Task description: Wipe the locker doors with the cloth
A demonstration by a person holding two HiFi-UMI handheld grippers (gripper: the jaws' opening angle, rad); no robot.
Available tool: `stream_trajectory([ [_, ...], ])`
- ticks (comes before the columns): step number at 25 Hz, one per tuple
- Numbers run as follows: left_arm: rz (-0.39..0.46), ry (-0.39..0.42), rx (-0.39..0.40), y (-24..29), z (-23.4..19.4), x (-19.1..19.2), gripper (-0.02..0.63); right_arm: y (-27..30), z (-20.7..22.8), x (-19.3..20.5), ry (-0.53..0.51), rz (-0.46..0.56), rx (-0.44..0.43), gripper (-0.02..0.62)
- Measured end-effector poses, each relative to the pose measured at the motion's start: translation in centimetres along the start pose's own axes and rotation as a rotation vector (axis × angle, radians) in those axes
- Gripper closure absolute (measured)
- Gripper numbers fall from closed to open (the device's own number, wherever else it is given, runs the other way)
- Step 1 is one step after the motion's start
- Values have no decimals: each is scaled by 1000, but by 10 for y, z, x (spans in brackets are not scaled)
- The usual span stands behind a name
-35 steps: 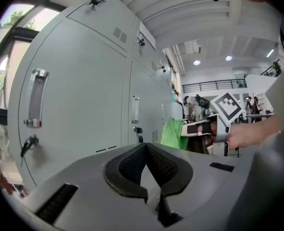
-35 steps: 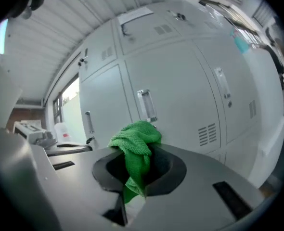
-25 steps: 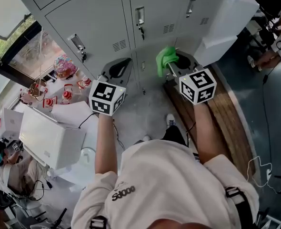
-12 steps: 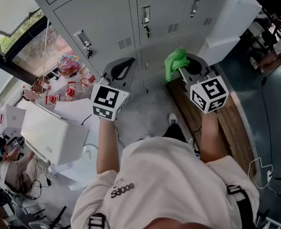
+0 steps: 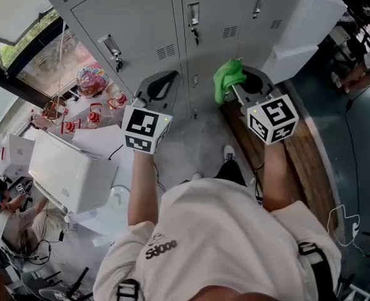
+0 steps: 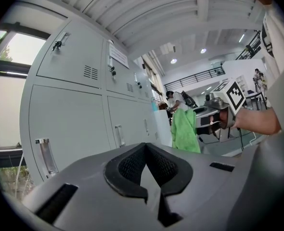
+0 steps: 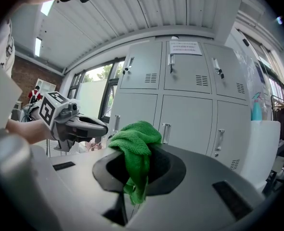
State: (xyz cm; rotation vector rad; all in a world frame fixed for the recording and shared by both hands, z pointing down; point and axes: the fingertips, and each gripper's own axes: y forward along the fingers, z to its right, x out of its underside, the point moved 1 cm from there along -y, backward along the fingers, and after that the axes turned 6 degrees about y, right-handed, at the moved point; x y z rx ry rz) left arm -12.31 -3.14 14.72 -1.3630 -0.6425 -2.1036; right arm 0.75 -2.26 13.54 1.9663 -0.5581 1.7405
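Note:
A bank of grey locker doors [image 5: 141,17] with metal handles stands in front of me, also seen in the right gripper view [image 7: 185,114] and the left gripper view [image 6: 70,124]. My right gripper [image 5: 235,83] is shut on a green cloth [image 5: 226,78], which bunches over its jaws [image 7: 135,150] and hangs down, a short way off the doors. My left gripper [image 5: 157,86] is shut with nothing in it and points at the lower lockers [image 6: 144,167]. From the left gripper view the cloth [image 6: 184,129] hangs to the right.
A white cabinet [image 5: 301,33] stands at the lockers' right end, with a wooden bench [image 5: 304,162] below it. At the left are a window [image 5: 28,42], a white box [image 5: 66,174], toys [image 5: 91,80] on a surface and a seated person [image 5: 9,218].
Both grippers have drifted slightly up and right in the head view, toward the lockers. The right one still holds the cloth.

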Motion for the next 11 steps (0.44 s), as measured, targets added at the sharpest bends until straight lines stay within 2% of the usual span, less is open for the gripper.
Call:
stream_trajectory([
  [11,1,5,4,7,0,-1,592,3,0,3,3,2,-18,561],
])
